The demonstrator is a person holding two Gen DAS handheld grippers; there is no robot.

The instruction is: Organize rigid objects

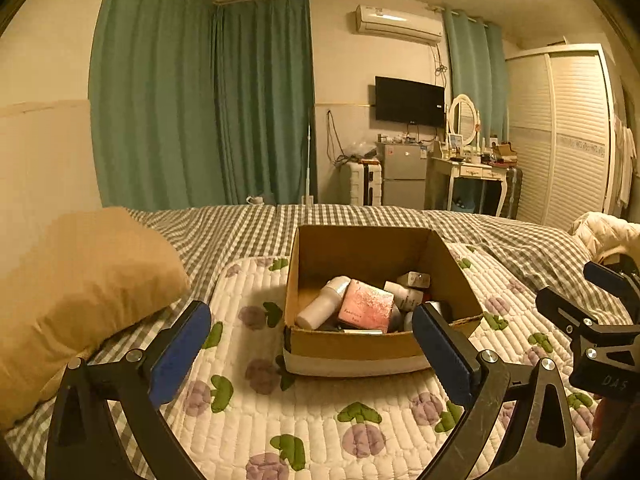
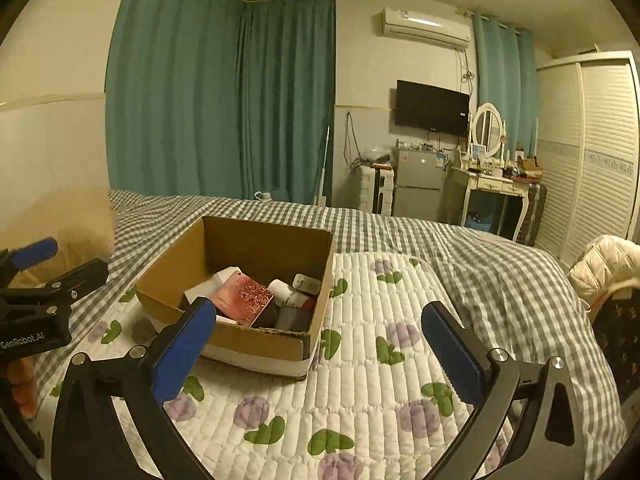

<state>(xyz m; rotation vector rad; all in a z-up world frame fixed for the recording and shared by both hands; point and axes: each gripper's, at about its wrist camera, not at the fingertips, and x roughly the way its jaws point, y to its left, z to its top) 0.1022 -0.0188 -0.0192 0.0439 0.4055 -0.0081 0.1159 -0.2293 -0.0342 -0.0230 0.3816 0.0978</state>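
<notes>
An open cardboard box (image 1: 352,346) (image 2: 256,338) stands on a quilted floral mat (image 1: 320,412) (image 2: 360,392) on the bed. Inside lie a pink patterned box (image 1: 366,306) (image 2: 244,298), a white bottle (image 1: 322,304), and several small white and dark containers (image 1: 408,290) (image 2: 296,294). My left gripper (image 1: 312,340) hovers in front of the box, open, nothing between its blue pads. My right gripper (image 2: 320,336) is open too, over the mat by the box's right corner, empty. Each gripper shows at the edge of the other's view.
A tan pillow (image 1: 76,288) lies left of the mat. The grey checked bedspread (image 1: 500,240) (image 2: 480,264) runs beyond the box. A cream padded jacket (image 2: 604,264) sits at the bed's right edge. Green curtains, a small fridge and a dressing table stand far behind.
</notes>
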